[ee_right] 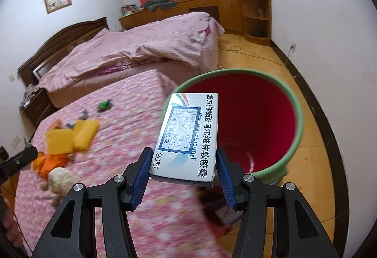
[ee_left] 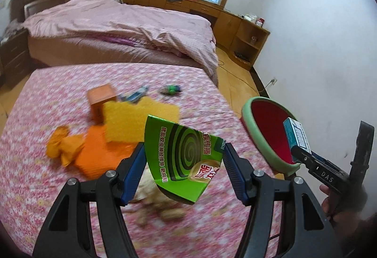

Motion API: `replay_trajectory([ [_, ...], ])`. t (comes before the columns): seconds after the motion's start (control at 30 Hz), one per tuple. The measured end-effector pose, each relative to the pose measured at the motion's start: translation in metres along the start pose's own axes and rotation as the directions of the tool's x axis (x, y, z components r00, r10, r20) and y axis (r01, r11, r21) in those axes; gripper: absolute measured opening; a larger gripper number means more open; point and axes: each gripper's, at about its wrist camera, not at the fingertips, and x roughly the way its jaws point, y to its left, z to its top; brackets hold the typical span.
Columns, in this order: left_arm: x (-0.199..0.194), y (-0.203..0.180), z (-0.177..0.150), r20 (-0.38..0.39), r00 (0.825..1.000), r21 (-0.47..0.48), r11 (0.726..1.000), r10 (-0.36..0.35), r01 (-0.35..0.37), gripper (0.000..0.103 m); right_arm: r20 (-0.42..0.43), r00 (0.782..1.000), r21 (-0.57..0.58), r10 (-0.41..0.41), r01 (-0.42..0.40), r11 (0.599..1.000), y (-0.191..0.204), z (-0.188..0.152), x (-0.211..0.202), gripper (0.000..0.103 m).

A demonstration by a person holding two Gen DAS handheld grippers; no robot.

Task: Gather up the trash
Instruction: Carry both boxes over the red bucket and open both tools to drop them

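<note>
My left gripper [ee_left: 183, 159] is shut on a green mosquito-coil box [ee_left: 181, 159] and holds it above the pink floral bed [ee_left: 47, 187]. My right gripper [ee_right: 183, 163] is shut on a white medicine box [ee_right: 188, 137], held at the rim of the green bin with a red inside [ee_right: 254, 116]. In the left wrist view the bin [ee_left: 266, 130] stands at the bed's right edge, with the right gripper [ee_left: 299, 151] and the medicine box [ee_left: 294, 133] over it.
On the bed lie yellow cloths [ee_left: 139, 121], an orange cloth [ee_left: 99, 154], an orange box [ee_left: 101, 102], a small green item [ee_left: 172, 89], a blue wrapper [ee_left: 134, 95] and a beige fluffy toy [ee_right: 62, 179]. A second bed [ee_left: 122, 27] stands behind. Wooden cabinets [ee_left: 235, 29] line the far wall.
</note>
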Motion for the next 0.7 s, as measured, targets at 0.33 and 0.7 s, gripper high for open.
replay_trajectory([
  [0.33, 0.058, -0.092, 0.019, -0.052, 0.997, 0.138, 0.988, -0.062, 0.069, 0.065, 0.02, 1.0, 0.087, -0.003, 0.001, 0.996, -0.071, 0.012, 0.011, 0.056],
  [0.7, 0.126, -0.157, 0.034, -0.13, 0.989, 0.237, 0.967, -0.065, 0.095, 0.065, 0.029, 0.999, 0.158, 0.029, -0.033, 0.987, -0.107, 0.015, 0.017, 0.057],
])
